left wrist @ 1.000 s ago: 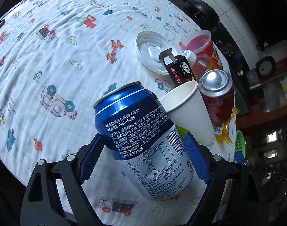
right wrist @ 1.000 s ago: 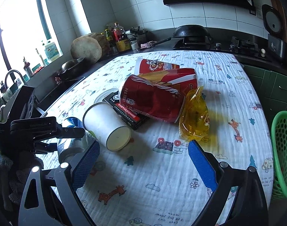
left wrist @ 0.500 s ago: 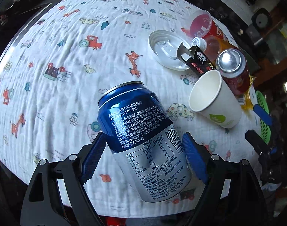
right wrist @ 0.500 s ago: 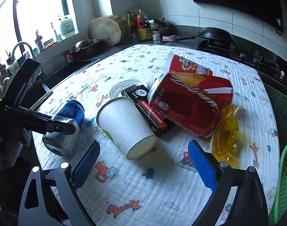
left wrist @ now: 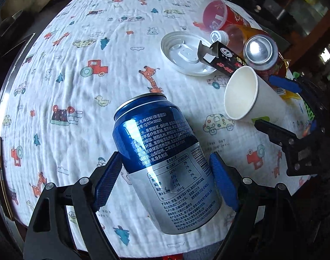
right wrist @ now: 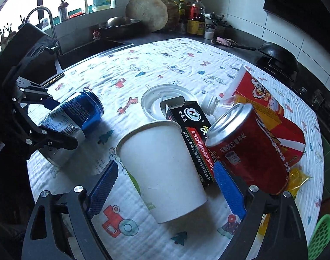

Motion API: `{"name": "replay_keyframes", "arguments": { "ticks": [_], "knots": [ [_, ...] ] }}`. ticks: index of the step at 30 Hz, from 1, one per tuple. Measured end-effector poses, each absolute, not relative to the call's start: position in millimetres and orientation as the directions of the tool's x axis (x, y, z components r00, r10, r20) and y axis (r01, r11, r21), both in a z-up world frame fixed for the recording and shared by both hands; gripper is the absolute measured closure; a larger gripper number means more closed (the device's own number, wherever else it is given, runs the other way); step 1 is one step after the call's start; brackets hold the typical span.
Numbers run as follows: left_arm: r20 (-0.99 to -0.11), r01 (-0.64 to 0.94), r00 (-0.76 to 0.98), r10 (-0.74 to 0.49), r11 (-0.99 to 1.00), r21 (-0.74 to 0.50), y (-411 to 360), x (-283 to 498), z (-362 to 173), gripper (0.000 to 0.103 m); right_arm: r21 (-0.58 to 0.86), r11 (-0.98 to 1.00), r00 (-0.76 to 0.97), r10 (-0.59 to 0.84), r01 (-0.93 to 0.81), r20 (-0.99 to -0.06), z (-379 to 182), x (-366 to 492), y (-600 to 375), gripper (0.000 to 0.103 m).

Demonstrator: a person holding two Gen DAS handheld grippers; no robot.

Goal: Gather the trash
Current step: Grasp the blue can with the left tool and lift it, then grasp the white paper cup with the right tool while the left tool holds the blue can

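Here the left gripper clamps the blue can above the tablecloth.

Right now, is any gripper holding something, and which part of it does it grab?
The left gripper holds the blue can by its sides, near the silver lower half. The right gripper is open around the paper cup, not gripping.

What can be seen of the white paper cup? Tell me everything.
The paper cup is plain white, with a small green mark low on its side. It looks empty, and its rim looks round and undented. It lies tipped on its side on the printed cloth, mouth toward the blue can. The black box lies against its side, the red can just beyond. The right gripper is open, one finger on each side of the cup, not yet pressing it.
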State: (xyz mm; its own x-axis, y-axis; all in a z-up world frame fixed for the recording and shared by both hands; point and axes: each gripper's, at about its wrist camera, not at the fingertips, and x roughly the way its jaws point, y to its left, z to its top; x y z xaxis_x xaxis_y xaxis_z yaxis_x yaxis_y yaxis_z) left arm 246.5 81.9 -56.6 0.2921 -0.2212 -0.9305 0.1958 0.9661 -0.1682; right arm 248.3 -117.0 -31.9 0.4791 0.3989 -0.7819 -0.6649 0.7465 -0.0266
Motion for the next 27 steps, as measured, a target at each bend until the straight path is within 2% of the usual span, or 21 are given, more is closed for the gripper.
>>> {"name": "replay_keyframes", "arguments": {
  "ticks": [6, 8, 12, 16, 19, 27],
  "knots": [
    [-0.938, 0.196, 0.272, -0.217, 0.966, -0.166, 82.4, 253.3, -66.1, 0.022, -0.067, 0.729, 0.471, 0.366, -0.681, -0.803, -42.2, 252.3, -105.4, 0.025],
    [-0.938, 0.191, 0.274, -0.214, 0.968, -0.164, 82.3, 256.3, -67.6, 0.022, -0.063, 0.729, 0.467, 0.368, -0.682, -0.804, -43.9, 251.1, -103.8, 0.033],
    [-0.939, 0.183, 0.276, -0.207, 0.970, -0.160, 84.3, 258.7, -69.0, 0.022, -0.077, 0.738, 0.490, 0.363, -0.671, -0.792, -43.0, 246.6, -103.8, 0.034],
    [-0.938, 0.164, 0.281, -0.202, 0.973, -0.160, 88.3, 259.4, -70.6, 0.022, -0.036, 0.762, 0.496, 0.384, -0.647, -0.779, -38.6, 240.9, -110.2, 0.034],
    [-0.936, 0.157, 0.283, -0.211, 0.973, -0.172, 89.6, 257.5, -70.2, 0.027, -0.011, 0.781, 0.506, 0.394, -0.625, -0.768, -33.6, 233.3, -117.8, 0.035],
    [-0.912, 0.196, 0.324, -0.253, 0.961, -0.196, 75.5, 237.5, -49.9, 0.028, 0.057, 0.841, 0.559, 0.406, -0.538, -0.722, -13.6, 207.5, -157.1, 0.035]
  ]
}}
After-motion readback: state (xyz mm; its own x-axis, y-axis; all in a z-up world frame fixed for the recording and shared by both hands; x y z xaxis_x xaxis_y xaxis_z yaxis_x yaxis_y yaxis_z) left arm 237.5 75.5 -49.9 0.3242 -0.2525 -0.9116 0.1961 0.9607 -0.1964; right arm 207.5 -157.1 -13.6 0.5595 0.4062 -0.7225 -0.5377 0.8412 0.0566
